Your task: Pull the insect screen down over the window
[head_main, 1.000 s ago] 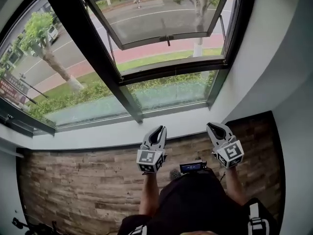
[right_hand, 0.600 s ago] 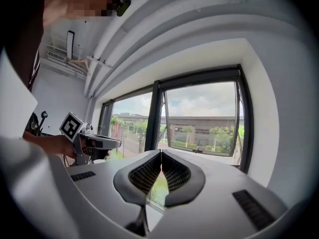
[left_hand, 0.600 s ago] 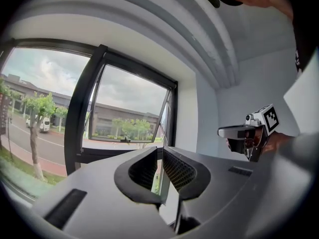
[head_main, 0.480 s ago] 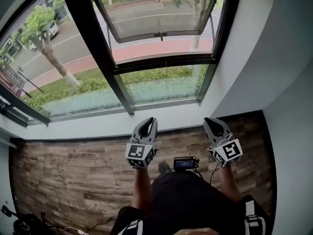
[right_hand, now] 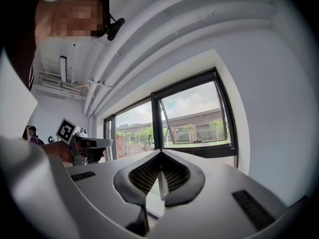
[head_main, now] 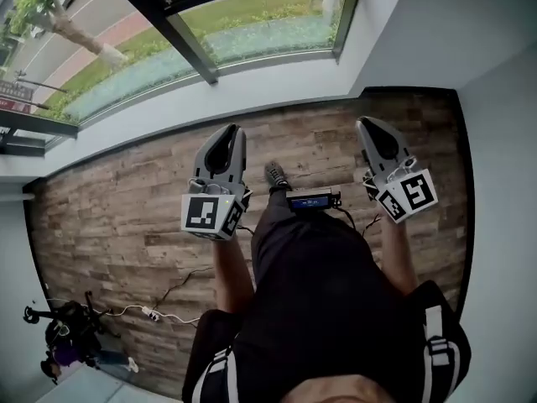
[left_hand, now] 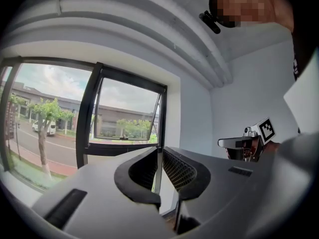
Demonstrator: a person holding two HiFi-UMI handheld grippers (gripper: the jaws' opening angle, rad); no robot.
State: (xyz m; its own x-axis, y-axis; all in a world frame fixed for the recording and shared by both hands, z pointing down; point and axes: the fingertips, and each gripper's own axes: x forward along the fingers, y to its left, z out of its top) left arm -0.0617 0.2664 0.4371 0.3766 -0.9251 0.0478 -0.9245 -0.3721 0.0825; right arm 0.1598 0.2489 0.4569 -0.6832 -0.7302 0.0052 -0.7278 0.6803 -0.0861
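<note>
No insect screen shows in any view. The dark-framed window (head_main: pixel 252 7) runs along the top of the head view; only its lower panes show there. Both gripper views look at it from low down, and its upper sash (left_hand: pixel 127 118) stands tilted open outward (right_hand: pixel 194 118). My left gripper (head_main: pixel 231 131) is held over the wooden floor, pointing toward the window, its pads meeting at the tip (left_hand: pixel 159 149) with nothing between them. My right gripper (head_main: pixel 367 124) is level with it to the right, jaws shut and empty (right_hand: pixel 161 152). Each gripper sees the other from the side.
A white sill (head_main: pixel 252 91) lies below the window, with a white wall (head_main: pixel 436 23) at the right. Wood planks (head_main: pixel 126 208) cover the floor. A cable with a power strip (head_main: pixel 151 311) and dark gear (head_main: pixel 67 321) lie at lower left. A small screen device (head_main: pixel 310 198) sits at the person's waist.
The head view has tipped downward: the window slid up to the frame's top and more floor and body show. Both grippers sit higher in the frame, still side by side.
</note>
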